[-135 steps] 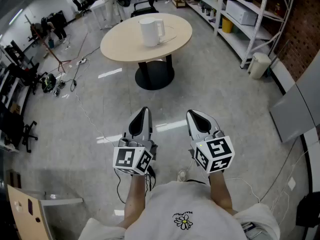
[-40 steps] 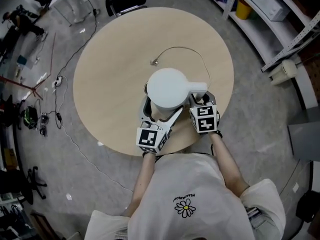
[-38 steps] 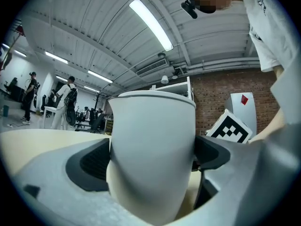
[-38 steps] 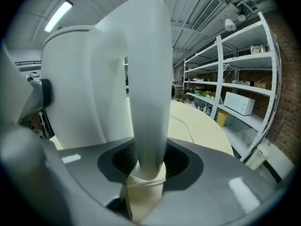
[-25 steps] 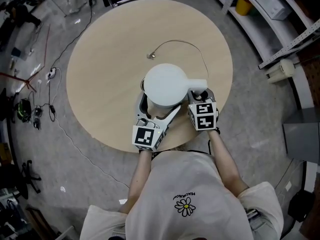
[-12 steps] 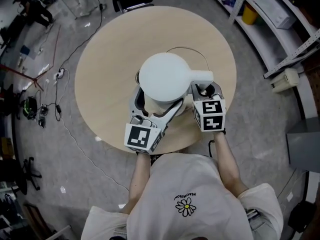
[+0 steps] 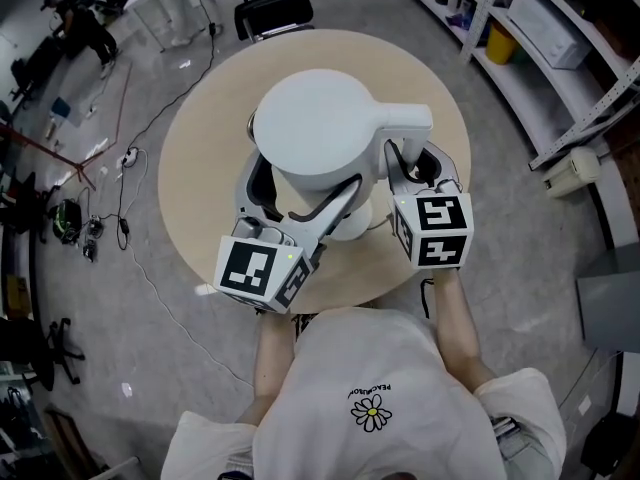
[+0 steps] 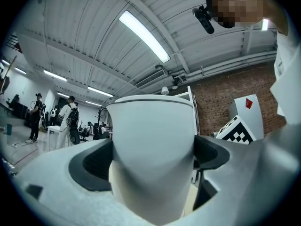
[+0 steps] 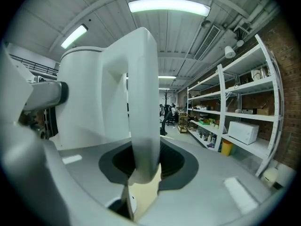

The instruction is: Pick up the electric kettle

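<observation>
The white electric kettle (image 7: 315, 133) hangs in the air above the round beige table (image 7: 200, 168), close under the head camera. My left gripper (image 7: 295, 196) is shut on the kettle's body, one jaw on each side of it. In the left gripper view the body (image 8: 153, 145) fills the gap between the jaws of the left gripper (image 8: 153, 160). My right gripper (image 7: 415, 168) is shut on the kettle's handle at the right. The handle (image 9: 143, 126) stands upright between the right gripper's (image 9: 146, 166) pads, with the kettle's body (image 9: 89, 102) to its left.
Metal shelving (image 7: 560, 28) with boxes runs along the right, and a white microwave (image 9: 242, 132) sits on it. A black chair (image 7: 270, 8) stands beyond the table. Cables (image 7: 120, 158) lie on the floor at left. People (image 8: 70, 121) stand far off.
Both grippers have gone up with the kettle, from the tabletop into the air. It now looks larger in the head view and covers more of the table.
</observation>
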`<state>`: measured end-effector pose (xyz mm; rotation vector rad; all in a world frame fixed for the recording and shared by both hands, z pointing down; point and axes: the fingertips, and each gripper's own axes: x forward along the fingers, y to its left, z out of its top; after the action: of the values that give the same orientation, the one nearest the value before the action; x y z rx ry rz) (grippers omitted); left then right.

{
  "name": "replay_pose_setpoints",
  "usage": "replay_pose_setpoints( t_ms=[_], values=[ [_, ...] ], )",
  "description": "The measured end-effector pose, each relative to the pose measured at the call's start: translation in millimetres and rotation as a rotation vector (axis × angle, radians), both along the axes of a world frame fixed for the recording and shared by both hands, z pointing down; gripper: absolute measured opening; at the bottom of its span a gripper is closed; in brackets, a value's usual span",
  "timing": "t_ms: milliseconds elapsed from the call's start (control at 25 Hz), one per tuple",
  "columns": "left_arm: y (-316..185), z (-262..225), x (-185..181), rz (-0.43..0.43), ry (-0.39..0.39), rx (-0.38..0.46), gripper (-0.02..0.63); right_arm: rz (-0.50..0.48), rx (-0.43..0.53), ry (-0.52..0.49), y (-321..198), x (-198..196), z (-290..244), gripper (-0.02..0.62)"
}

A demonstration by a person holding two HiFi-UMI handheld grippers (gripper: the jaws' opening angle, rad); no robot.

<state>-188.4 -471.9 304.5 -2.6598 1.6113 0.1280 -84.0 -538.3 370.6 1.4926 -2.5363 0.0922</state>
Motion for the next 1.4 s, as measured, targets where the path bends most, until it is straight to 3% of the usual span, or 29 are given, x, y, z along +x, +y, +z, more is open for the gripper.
replay_pose_setpoints(
  t_ms=[1400],
  values=[
    [10, -23, -2, -0.031, -0.039, 0.023, 0.545, -0.045, 0.058, -0.030, 8, -7, -22, 0.106]
  ],
)
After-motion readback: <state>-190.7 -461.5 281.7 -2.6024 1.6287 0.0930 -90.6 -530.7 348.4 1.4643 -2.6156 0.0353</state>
